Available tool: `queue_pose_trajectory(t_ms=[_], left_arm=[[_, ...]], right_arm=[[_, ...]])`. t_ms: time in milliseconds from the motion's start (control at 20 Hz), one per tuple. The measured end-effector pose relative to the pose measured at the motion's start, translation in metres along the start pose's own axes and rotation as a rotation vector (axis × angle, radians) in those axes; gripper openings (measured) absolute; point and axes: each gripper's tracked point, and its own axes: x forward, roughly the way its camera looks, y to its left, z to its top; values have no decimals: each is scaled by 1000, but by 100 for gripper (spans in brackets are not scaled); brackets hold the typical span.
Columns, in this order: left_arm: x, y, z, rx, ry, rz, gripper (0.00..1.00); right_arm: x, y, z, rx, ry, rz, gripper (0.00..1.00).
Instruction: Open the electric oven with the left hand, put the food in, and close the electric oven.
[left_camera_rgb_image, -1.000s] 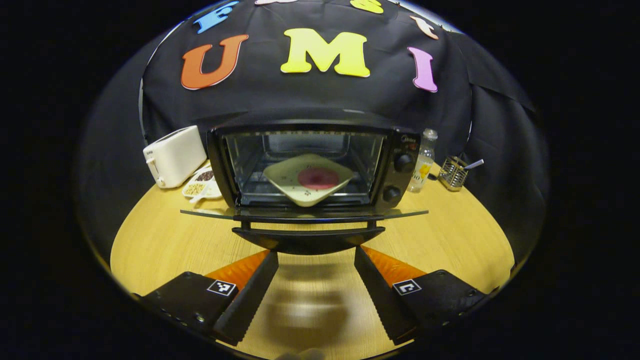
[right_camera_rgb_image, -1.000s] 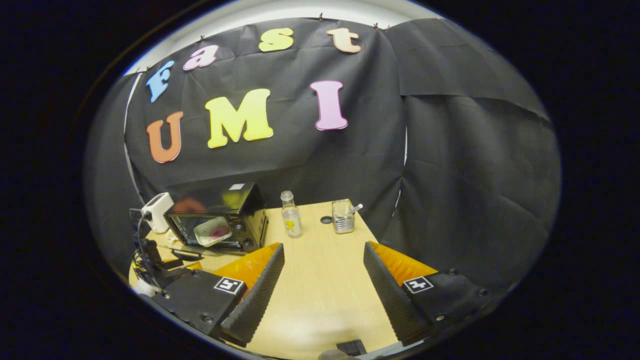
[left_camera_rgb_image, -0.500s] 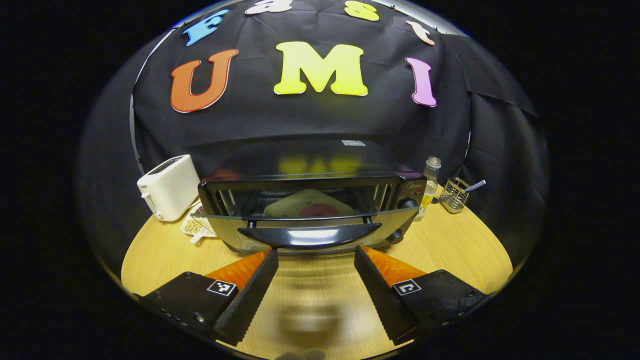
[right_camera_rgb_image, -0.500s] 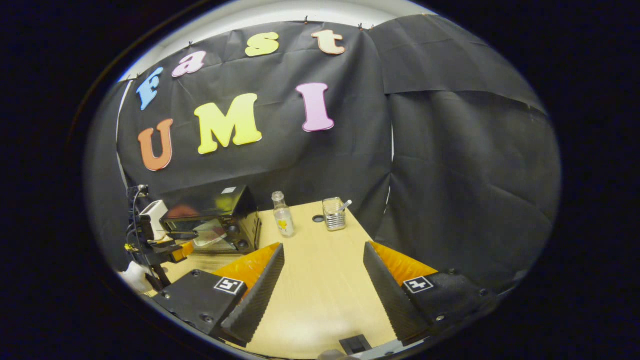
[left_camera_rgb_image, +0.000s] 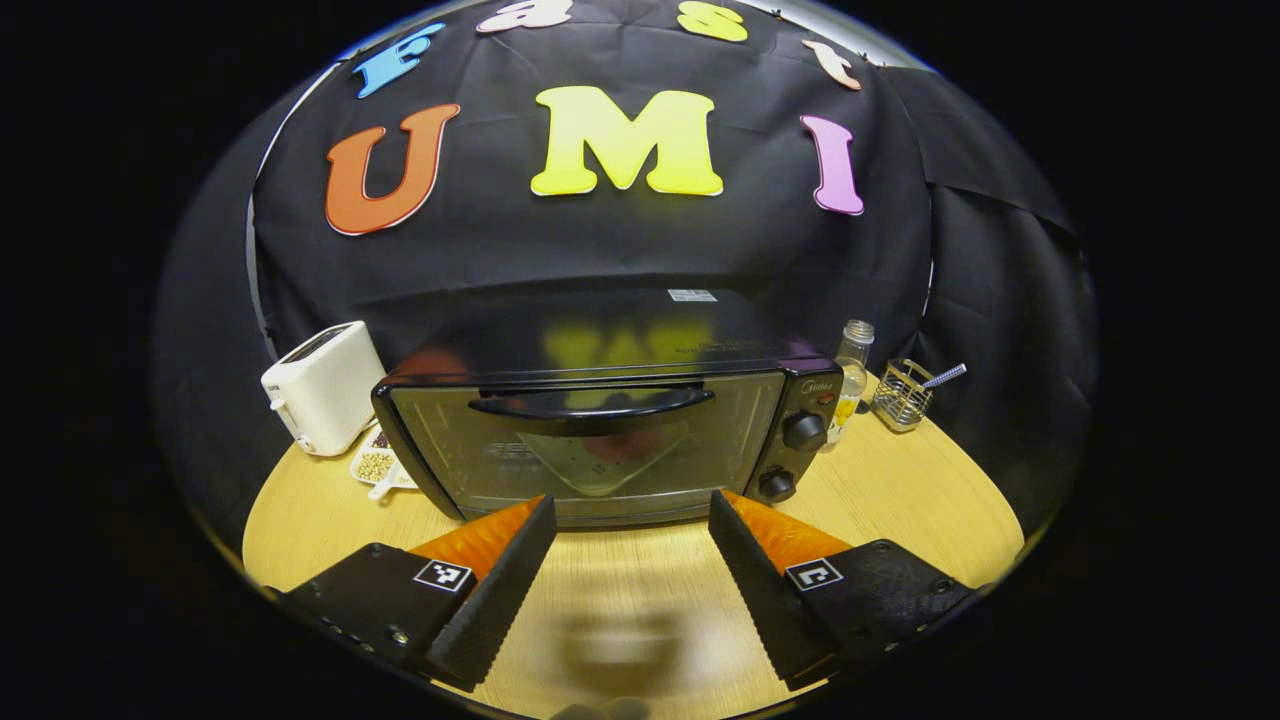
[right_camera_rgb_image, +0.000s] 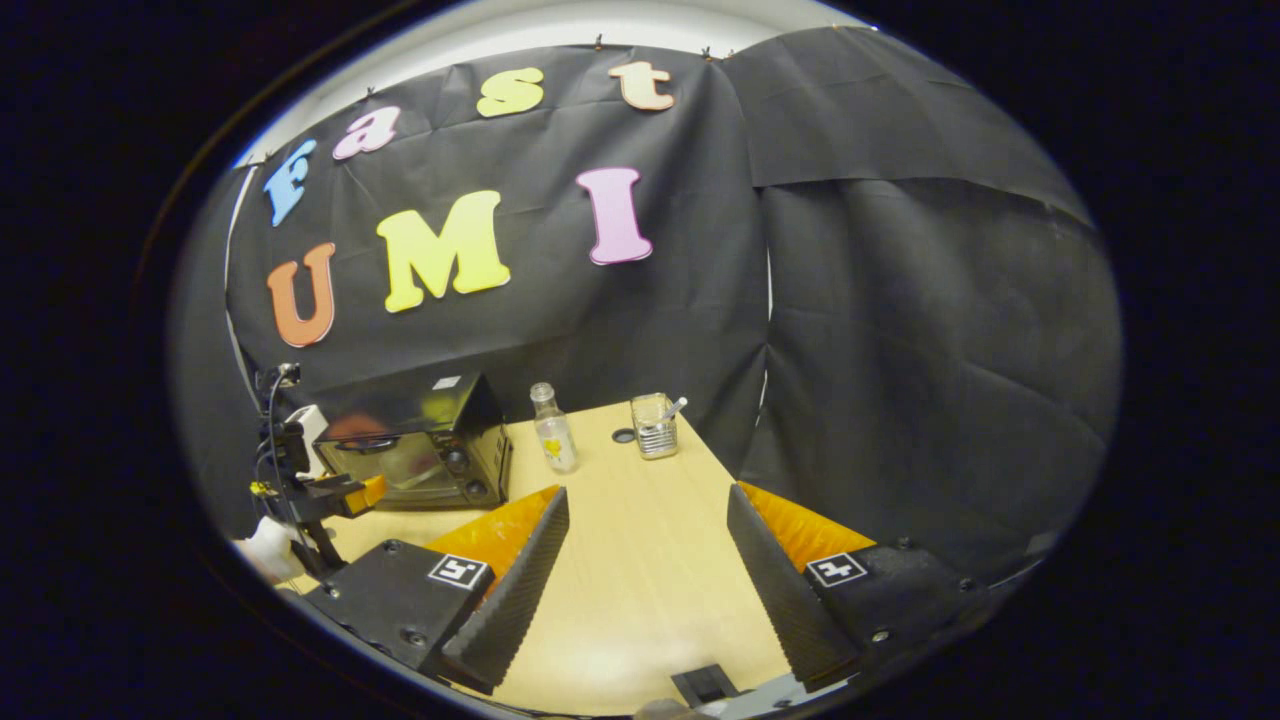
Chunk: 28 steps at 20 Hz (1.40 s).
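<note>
Electric oven (left_camera_rgb_image: 590, 440) mid-bench (left_camera_rgb_image: 900, 500), door shut, plate of food (left_camera_rgb_image: 600, 455) inside. Toaster (left_camera_rgb_image: 320, 400) left of oven, seed dish (left_camera_rgb_image: 375, 467) before toaster. Bottle (left_camera_rgb_image: 850, 365) right of oven, wire holder (left_camera_rgb_image: 898, 395) right of bottle.

A wooden table (left_camera_rgb_image: 900, 500) carries the oven (left_camera_rgb_image: 600, 440), toaster (left_camera_rgb_image: 320, 400), bottle (left_camera_rgb_image: 850, 375), wire basket (left_camera_rgb_image: 900, 395) and dish (left_camera_rgb_image: 375, 465).

Light falls from overhead onto my table (left_camera_rgb_image: 900, 500), which shines bright and evenly. The oven (left_camera_rgb_image: 600, 440) top and its glass door mirror soft coloured glare. In front of the oven, blurred shadows lie on the wood. Edges bend hard; the dark cloth behind stays dim.
</note>
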Motion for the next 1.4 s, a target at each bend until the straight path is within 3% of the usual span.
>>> queue_pose_trajectory(t_ms=[400, 500, 650, 1100, 1250, 1400], left_arm=[[-18, -16, -18, -13, 24, -2, 98], [-32, -27, -16, -5, 11, -5, 98], [-65, -46, -8, 4, -25, -15, 98], [-245, -87, 22, 23, -201, 49, 98], [-317, -87, 32, 62, -280, 87, 97], [-366, -78, 41, 77, -333, 109, 96]], right_arm=[[-18, 3, -4, -26, -1, 38, 100], [-28, 1, -5, -26, -10, 55, 96], [-47, -4, -8, -18, -29, 94, 100], [-116, -41, -15, -58, -92, 241, 100], [-131, -48, -13, -53, -137, 268, 96], [-142, -42, -11, -37, -153, 291, 100]])
